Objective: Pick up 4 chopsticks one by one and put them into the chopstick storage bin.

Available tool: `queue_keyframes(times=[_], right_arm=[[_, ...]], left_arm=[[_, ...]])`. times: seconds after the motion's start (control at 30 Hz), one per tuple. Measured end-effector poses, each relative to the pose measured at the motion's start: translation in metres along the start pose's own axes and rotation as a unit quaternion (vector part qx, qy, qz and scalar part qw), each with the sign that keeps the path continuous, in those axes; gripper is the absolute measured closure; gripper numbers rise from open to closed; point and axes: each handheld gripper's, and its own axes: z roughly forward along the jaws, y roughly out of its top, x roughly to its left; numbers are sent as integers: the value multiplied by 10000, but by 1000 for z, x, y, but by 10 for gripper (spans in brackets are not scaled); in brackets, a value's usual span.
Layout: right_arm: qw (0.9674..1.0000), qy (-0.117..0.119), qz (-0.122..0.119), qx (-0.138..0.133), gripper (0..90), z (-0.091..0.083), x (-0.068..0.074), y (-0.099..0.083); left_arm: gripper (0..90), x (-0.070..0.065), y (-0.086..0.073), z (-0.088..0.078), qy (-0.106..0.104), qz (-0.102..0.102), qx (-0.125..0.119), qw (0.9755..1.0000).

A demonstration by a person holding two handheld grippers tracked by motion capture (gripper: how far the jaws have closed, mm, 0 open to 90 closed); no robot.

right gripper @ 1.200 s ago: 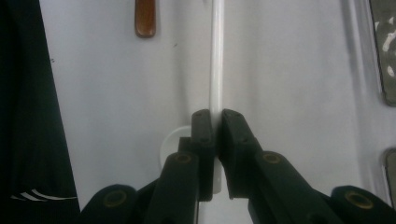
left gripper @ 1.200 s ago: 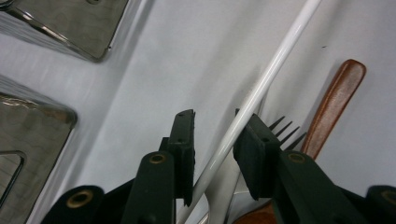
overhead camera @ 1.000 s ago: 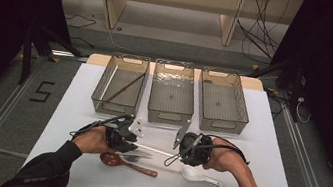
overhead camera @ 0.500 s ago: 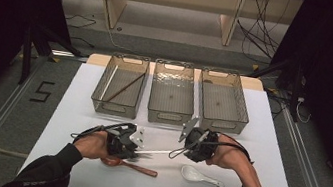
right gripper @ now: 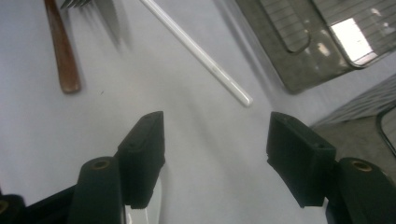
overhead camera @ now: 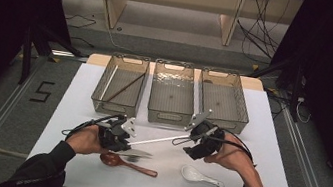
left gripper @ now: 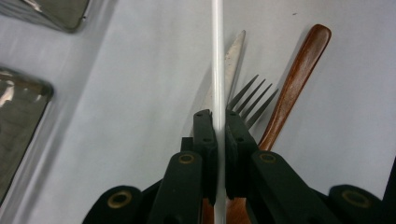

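On the white worktop (overhead camera: pixel 267 145), left hand-held gripper (left gripper: pixel 217 133) is clamping a white chopstick (left gripper: pixel 217 60). Right hand-held gripper (right gripper: pixel 215 140) is hovering w/ jaws apart.

Floor cables (overhead camera: pixel 265 23), taped numeral five (overhead camera: pixel 42 91)

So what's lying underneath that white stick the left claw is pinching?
Under the white chopstick, shut in the left gripper, lie a knife, a fork and a brown wooden spoon. The jaws cover their handles.
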Motion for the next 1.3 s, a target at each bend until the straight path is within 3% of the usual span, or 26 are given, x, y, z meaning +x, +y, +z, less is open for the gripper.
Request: queue_keyframes(times=[0.1,0.4,0.77,1.0,1.07,1.3], right_arm=[[9998,-102,102,-153,360,0,1,-5],[9982,32,558,-212,325,4,1,-18],[9964,-70,750,-380,304,7,7,-27],[9953,-51,870,-412,298,6,8,-34],[9953,-63,881,-393,298,6,10,-35],[9956,24,869,-361,288,5,17,-38]], left_arm=[[852,3,-1,-3,17,-117,-63,9999],[851,11,-5,-11,95,-509,-259,9983],[851,22,-11,-24,70,-916,-537,9943],[851,29,-14,-34,258,-1131,-659,9911],[851,31,-16,-36,310,-1280,-766,9883],[851,46,-24,-44,491,-1557,-811,9832]])
